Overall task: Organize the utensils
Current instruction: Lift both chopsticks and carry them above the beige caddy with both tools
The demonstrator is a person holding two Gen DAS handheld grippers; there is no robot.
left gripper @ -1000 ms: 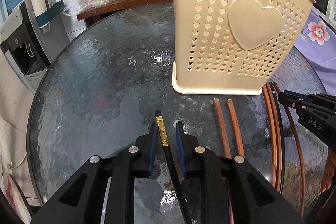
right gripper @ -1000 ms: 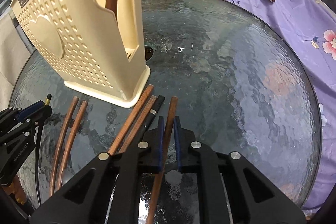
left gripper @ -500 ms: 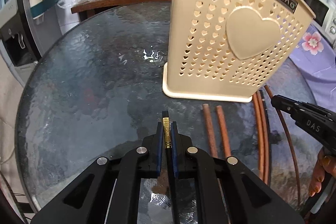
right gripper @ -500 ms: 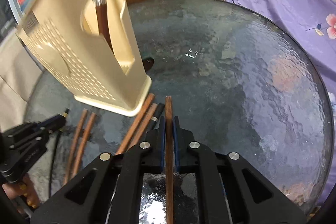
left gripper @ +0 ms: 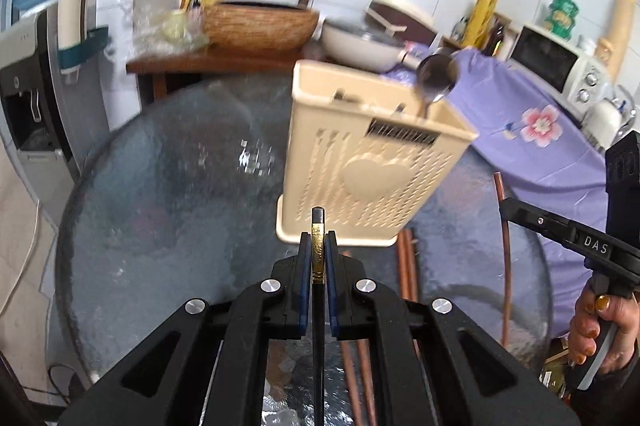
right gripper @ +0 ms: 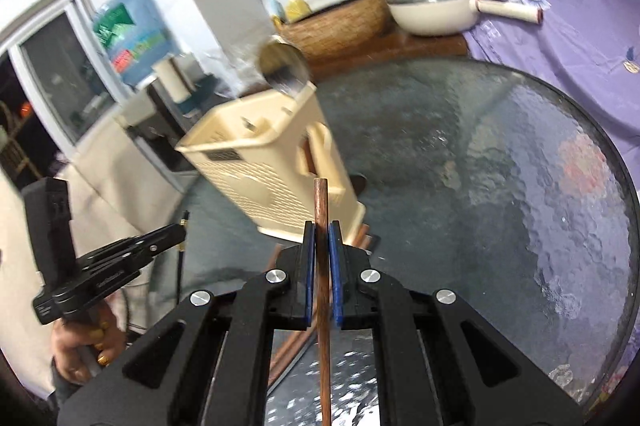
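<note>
My left gripper (left gripper: 319, 239) is shut on a black chopstick (left gripper: 318, 222) with a gold band, held above the round glass table (left gripper: 160, 206). My right gripper (right gripper: 322, 228) is shut on a brown wooden chopstick (right gripper: 321, 198), also raised. Ahead of both stands the cream utensil holder (left gripper: 368, 162) (right gripper: 260, 178) with a heart on its side and a metal spoon (left gripper: 436, 78) (right gripper: 284, 70) sticking out of its top. Several brown chopsticks (left gripper: 406, 266) (right gripper: 362, 236) lie on the glass at the holder's foot. Each gripper shows at the edge of the other's view, held by a hand (left gripper: 592, 322).
Behind the table a wooden counter carries a wicker basket (left gripper: 256, 26) and a white pan (right gripper: 432, 10). A purple flowered cloth (left gripper: 536, 122) covers the right side, with a microwave (left gripper: 556, 66) beyond. A water dispenser (left gripper: 32, 66) stands at the left.
The left jaws closed on the black chopstick. Both grippers then rose off the glass with their chopsticks, and the views tilted up so the holder's top and the spoon show.
</note>
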